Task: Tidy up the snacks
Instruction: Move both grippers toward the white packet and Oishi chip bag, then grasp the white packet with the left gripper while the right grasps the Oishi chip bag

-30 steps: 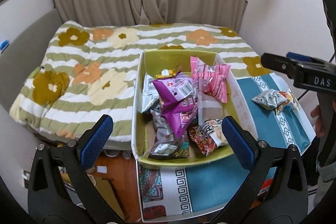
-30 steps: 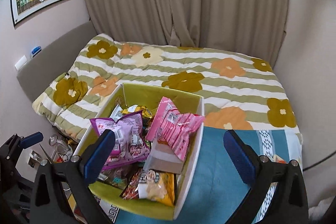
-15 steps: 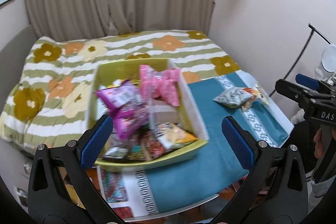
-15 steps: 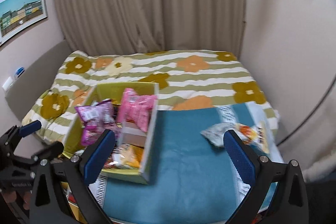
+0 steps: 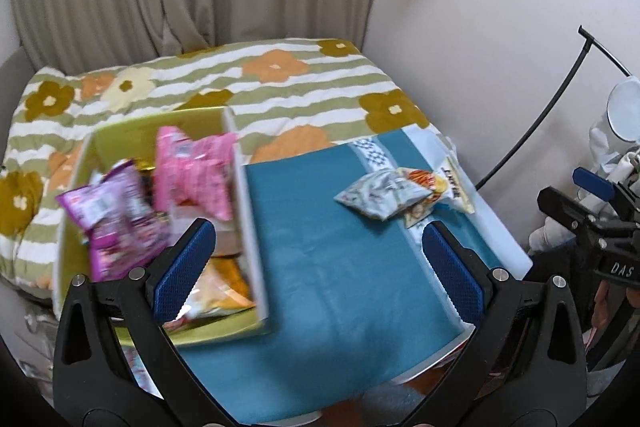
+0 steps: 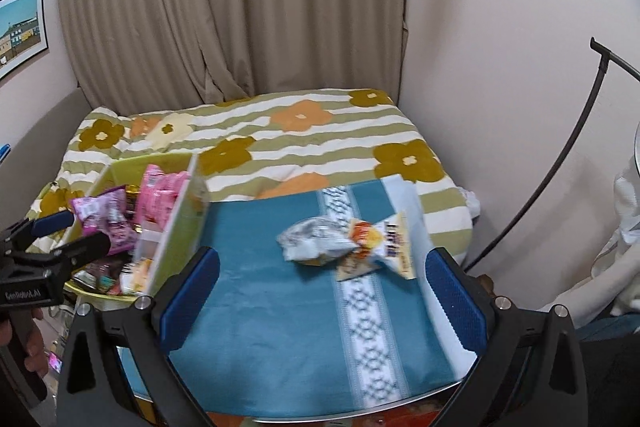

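Note:
A yellow-green box (image 5: 244, 231) (image 6: 182, 223) stands at the left end of a teal cloth (image 5: 320, 267) (image 6: 276, 307), filled with snack packets, among them a pink one (image 5: 196, 171) (image 6: 160, 191) and a purple one (image 5: 116, 219) (image 6: 104, 217). Loose on the cloth at the far right lie a silver packet (image 5: 380, 193) (image 6: 316, 239) and a yellow-orange packet (image 5: 436, 187) (image 6: 380, 247), touching each other. My left gripper (image 5: 320, 267) hangs open above the cloth, beside the box. Nothing sits between the fingers of my open right gripper (image 6: 320, 291), which is just short of the loose packets.
Behind the cloth lies a striped floral quilt (image 5: 280, 83) (image 6: 300, 131), with beige curtains (image 6: 224, 7) beyond. A wall and a curved black rod (image 5: 536, 119) (image 6: 560, 155) stand at the right. A hand (image 6: 24, 347) holds the left gripper's handle.
Both views have swung right: the box has slid to the left edge and the loose packets on the cloth have come toward the middle. Both grippers stayed open.

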Motion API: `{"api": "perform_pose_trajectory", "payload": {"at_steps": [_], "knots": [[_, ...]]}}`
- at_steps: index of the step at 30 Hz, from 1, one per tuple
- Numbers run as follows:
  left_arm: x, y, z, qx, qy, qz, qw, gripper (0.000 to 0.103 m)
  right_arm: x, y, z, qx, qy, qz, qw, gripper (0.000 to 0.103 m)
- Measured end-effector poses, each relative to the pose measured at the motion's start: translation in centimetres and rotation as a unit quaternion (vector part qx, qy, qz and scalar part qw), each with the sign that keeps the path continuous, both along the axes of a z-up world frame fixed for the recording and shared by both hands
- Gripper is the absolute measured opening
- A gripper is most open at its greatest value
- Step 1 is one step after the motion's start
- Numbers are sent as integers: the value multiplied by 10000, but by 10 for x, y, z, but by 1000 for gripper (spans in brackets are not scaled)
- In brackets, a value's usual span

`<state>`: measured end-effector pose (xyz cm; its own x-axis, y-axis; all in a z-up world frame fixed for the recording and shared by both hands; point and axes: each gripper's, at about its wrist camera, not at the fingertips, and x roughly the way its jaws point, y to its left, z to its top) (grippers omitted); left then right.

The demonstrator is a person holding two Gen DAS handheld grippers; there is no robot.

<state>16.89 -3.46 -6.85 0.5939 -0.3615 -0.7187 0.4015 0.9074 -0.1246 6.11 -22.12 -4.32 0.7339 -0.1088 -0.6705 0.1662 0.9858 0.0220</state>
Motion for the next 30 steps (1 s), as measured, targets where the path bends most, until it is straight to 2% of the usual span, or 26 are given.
{"api": "perform_pose_trajectory", "payload": {"at_steps": [9, 15, 22, 30], "knots": [[42, -91, -25, 9, 417, 245, 9988, 102, 26, -74, -30, 167, 240, 347, 9990, 103], [89, -140, -63, 196, 901, 689, 9934, 102, 58, -111, -61, 309, 457, 727, 9958, 103], [129, -170, -111, 422, 1477, 983, 9832, 102, 98, -131, -101, 483, 732, 1066, 9904, 103], [169, -185, -156, 516, 2025, 1077, 9720, 102, 130, -134, -139, 701, 1007, 1111, 9862, 103]]}}
